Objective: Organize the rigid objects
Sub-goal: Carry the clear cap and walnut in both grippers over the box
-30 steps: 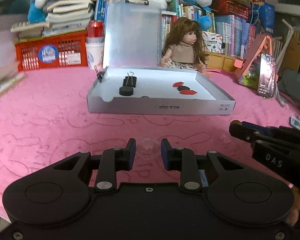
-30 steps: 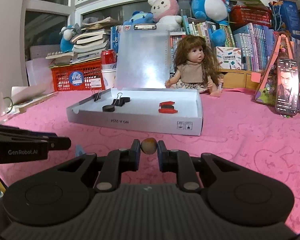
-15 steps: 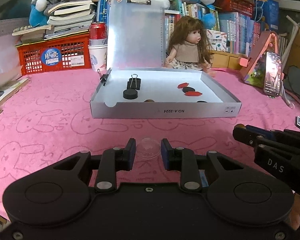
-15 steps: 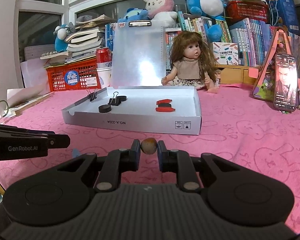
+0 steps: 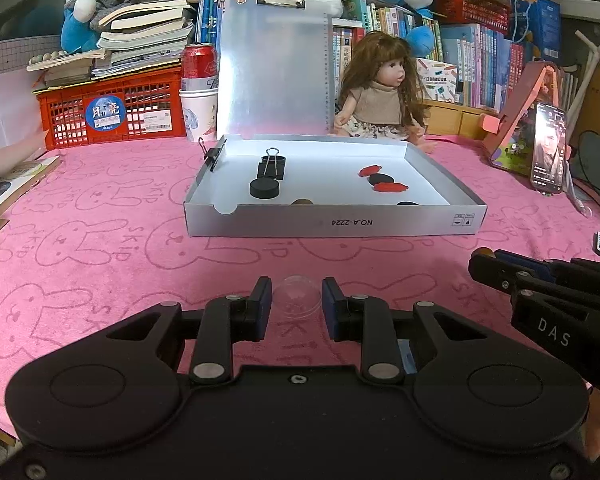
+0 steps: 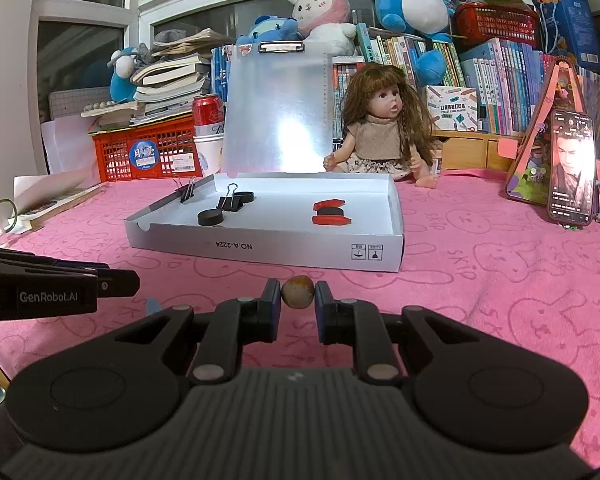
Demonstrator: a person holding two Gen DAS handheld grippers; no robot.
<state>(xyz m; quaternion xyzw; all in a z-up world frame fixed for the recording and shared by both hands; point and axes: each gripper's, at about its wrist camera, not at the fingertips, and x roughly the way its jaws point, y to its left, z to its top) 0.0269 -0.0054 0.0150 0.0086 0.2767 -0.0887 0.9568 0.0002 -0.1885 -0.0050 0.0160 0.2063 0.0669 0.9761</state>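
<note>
Bare pink cloth (image 5: 100, 264) ahead, then the open-topped box's low front wall (image 5: 332, 224)

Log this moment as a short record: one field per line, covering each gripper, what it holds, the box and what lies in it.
left gripper: shut on clear dome
right gripper: shut on brown pebble
white box: on pink cloth, lid up
box contents: binder clip, black disc, red pieces with a dark piece between, brown piece by the front wall
box wall: second binder clip clipped on the left wall
</note>
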